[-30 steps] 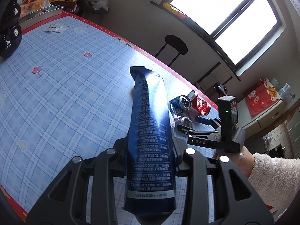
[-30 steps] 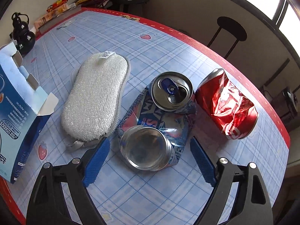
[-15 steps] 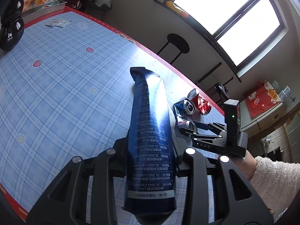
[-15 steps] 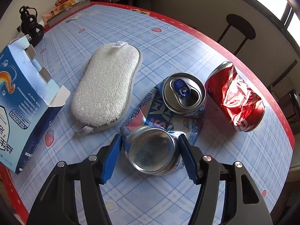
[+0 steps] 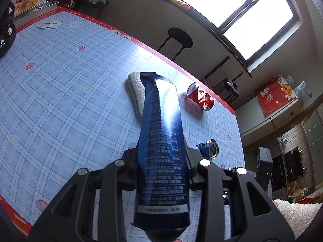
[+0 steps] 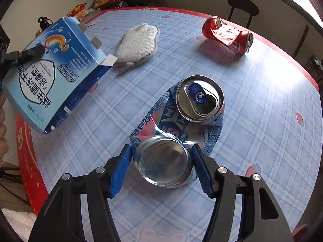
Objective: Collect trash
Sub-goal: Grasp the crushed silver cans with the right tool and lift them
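While right fingers clamp crushed blue can, left fingers grip carton, table edge near.

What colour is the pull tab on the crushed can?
Blue pull tab, clearest in the right wrist view.

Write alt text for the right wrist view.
The right gripper pinches a crushed blue can over a blue plaid tablecloth. Beyond lie a crushed red can and a white sponge; a blue carton is held at left.
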Demonstrator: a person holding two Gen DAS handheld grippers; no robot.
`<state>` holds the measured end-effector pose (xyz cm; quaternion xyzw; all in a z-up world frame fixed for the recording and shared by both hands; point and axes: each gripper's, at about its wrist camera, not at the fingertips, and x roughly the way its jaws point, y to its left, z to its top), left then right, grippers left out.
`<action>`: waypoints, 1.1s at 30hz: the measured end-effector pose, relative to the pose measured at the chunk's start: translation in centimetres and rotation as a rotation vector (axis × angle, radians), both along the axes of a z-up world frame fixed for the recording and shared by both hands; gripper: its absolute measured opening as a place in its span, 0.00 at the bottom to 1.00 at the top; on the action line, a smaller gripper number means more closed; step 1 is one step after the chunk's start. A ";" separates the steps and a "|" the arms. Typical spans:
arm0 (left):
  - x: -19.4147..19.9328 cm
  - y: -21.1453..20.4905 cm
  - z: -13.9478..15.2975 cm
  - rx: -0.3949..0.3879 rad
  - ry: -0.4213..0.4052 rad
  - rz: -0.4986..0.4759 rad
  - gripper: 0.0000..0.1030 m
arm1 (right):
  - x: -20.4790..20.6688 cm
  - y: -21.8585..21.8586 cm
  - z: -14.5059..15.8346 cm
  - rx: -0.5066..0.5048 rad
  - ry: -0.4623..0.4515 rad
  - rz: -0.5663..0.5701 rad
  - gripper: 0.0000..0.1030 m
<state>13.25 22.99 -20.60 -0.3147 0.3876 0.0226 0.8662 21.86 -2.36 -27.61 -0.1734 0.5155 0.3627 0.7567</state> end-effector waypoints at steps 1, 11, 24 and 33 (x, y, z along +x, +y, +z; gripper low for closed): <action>0.0 -0.3 0.0 0.000 0.000 -0.009 0.35 | -0.3 -0.5 0.0 -0.005 0.001 0.000 0.59; -0.4 -1.7 0.8 -0.008 -0.021 -0.048 0.35 | 2.6 -2.2 2.4 0.049 -0.028 -0.135 0.80; -1.8 -1.0 0.8 -0.031 -0.031 -0.035 0.35 | 5.8 1.9 -0.6 -0.136 -0.061 -0.106 0.58; -2.1 -1.6 1.3 -0.040 -0.038 -0.040 0.35 | 2.8 0.2 2.4 -0.048 -0.137 -0.105 0.56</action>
